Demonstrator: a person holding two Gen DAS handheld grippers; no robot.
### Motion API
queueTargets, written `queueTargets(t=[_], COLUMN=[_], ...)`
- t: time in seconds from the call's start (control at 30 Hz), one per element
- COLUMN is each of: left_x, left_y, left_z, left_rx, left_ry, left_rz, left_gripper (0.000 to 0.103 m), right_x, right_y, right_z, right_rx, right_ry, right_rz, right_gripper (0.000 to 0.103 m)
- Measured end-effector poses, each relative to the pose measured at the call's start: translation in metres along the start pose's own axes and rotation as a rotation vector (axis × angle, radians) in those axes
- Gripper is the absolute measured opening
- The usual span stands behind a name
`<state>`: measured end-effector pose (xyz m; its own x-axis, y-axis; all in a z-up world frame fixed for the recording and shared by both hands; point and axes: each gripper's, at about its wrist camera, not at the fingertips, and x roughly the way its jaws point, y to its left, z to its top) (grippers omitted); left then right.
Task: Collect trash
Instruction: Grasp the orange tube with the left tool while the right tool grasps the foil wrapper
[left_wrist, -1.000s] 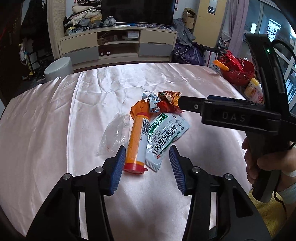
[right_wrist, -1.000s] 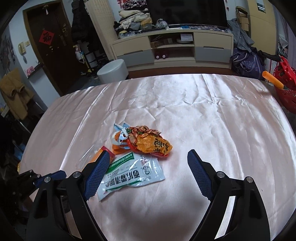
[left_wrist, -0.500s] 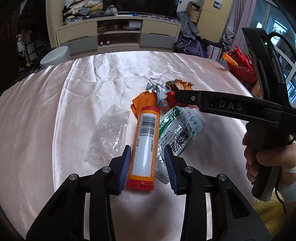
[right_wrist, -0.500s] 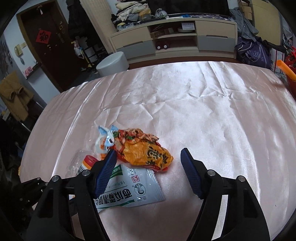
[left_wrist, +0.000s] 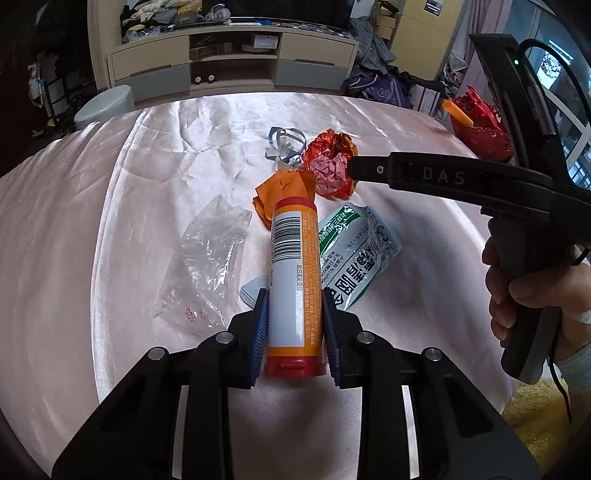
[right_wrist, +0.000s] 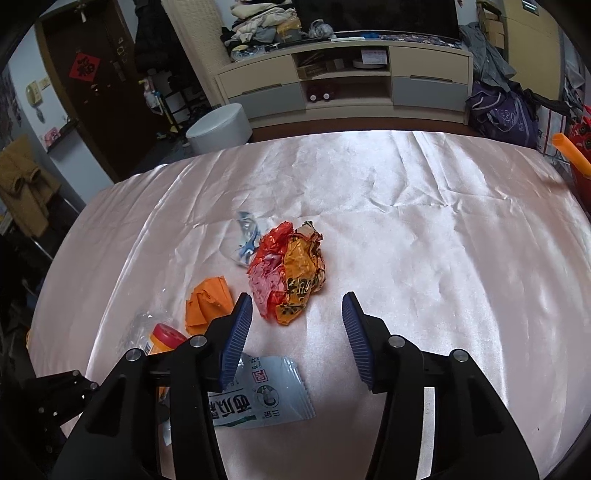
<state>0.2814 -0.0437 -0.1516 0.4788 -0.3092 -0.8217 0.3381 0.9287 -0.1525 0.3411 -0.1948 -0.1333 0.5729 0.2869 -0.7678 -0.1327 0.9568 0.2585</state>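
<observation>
Your left tool (left_wrist: 294, 328) is clamped on the orange tube (left_wrist: 294, 280), near its red cap end. Your right tool (right_wrist: 297, 332) stands apart, the crumpled wrapper (right_wrist: 291, 275) just ahead between its fingers. Risk: the smooth round tube could slide out (grip sits far toward one end). The sachet (left_wrist: 354, 254) lies just right of the tube. Legible: "DAS" on the right tool's body; the tube carries a barcode; the sachet's print isn't readable.
</observation>
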Motion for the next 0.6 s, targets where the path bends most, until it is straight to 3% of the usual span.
queueTargets(t=[0.33, 0.47, 0.6], left_x=[-0.001, -0.006, -0.018], left_y=[0.009, 0.010, 0.007], left_z=[0.001, 0.002, 0.005], left_rx=[-0.012, -0.005, -0.005], left_ry=[-0.006, -0.019, -0.054], left_rz=[0.001, 0.003, 0.006], left_gripper=[0.026, 0.026, 0.026], right_x=[0.031, 0.026, 0.007], right_y=[0.010, 0.011, 0.010], right_z=[0.009, 0.007, 0.005], right_rx=[-0.032, -0.063, -0.071], right_ry=[0.027, -0.004, -0.042], right_rz=[-0.023, -0.021, -0.030], right_gripper=[0.052, 0.040, 0.038])
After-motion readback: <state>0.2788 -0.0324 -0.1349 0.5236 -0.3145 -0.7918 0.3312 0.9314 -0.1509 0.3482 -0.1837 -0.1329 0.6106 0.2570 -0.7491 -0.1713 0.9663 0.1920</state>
